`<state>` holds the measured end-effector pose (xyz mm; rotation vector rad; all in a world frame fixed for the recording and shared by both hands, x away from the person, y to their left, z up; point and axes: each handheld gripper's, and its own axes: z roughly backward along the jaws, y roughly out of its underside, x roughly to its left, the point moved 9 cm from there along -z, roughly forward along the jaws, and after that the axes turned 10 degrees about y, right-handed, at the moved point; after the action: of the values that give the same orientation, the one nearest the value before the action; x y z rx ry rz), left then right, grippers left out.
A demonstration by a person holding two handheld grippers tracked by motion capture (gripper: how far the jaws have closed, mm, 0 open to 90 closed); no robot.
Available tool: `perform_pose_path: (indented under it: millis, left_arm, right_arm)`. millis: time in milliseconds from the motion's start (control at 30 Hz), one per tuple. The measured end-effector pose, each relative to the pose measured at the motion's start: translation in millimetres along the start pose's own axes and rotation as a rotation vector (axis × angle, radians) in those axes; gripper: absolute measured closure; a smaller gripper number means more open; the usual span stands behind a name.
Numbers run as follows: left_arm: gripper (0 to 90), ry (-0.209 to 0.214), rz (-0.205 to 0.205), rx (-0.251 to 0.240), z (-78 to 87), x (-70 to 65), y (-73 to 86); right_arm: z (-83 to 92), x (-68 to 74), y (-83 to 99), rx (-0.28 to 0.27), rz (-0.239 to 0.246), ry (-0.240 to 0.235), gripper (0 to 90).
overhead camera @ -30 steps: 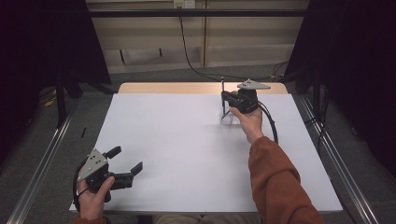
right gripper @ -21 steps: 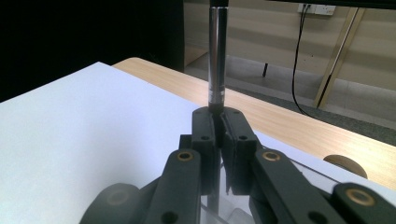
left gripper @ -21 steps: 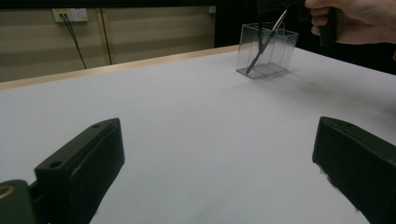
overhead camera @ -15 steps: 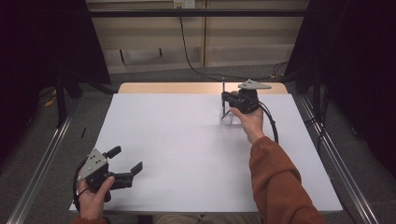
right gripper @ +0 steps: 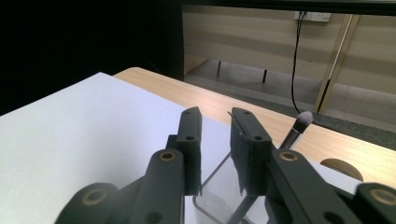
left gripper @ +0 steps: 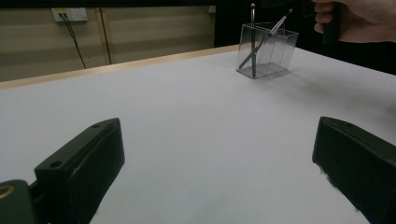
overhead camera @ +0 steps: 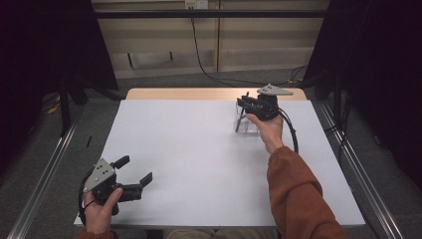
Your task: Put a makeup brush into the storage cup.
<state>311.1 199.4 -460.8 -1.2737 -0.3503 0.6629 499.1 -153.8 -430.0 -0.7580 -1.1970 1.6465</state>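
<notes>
Right tool hangs directly over the clear holder, which stands at the far right of the worktop, near its wooden far edge. In the right tool's own view my jaws have just been opening: a narrow gap now stands between them, with nothing in it. The holder's rim and the brush sit below and just beyond the jaw tips.

Two slim items lean inside the holder: the brush, with its soft tuft uppermost, and a dark stick standing nearly upright. Neither touches my right tool.

Reading: the release over the holder looks complete, so the brush now rests in the holder by its own lean. Judged next step is to lift the right tool straight off the holder without clipping the tuft or tipping the light holder.

Left tool sits at the near left corner, well apart from the holder, jaws spread wide and empty.
</notes>
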Motion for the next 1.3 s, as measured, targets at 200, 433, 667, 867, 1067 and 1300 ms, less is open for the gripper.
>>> perform_pose_path:
  millis: [200, 433, 667, 867, 1067, 1300]
  left_arm:
    - [2.3, -0.003, 0.002, 0.000, 0.4, 0.5, 0.1]
    - [2.4, -0.007, 0.000, 0.002, 0.8, 0.0, 0.3]
    - [2.3, -0.003, -0.004, 0.002, 2.2, -0.4, 0.5]
    - [2.4, -0.003, -0.002, -0.002, 3.2, -0.7, 0.3]
    - [2.4, -0.001, -0.002, -0.003, 2.3, -1.3, 0.1]
    - [2.3, -0.006, 0.001, -0.003, 3.2, -0.7, 0.3]
  right_arm:
    - [4.4, -1.4, -2.9, -0.013, -0.009, -0.016, 66.8]
    - [10.2, -4.5, -5.7, -0.023, -0.019, -0.023, 53.6]
    - [16.0, -5.9, -5.3, -0.025, -0.030, -0.014, 32.7]
    - [22.9, -5.5, -3.8, -0.037, -0.036, -0.008, 21.2]
    - [29.3, -2.4, -2.7, -0.036, -0.042, -0.019, 13.7]
    - [39.1, -1.7, -1.0, -0.045, -0.049, -0.022, 4.7]
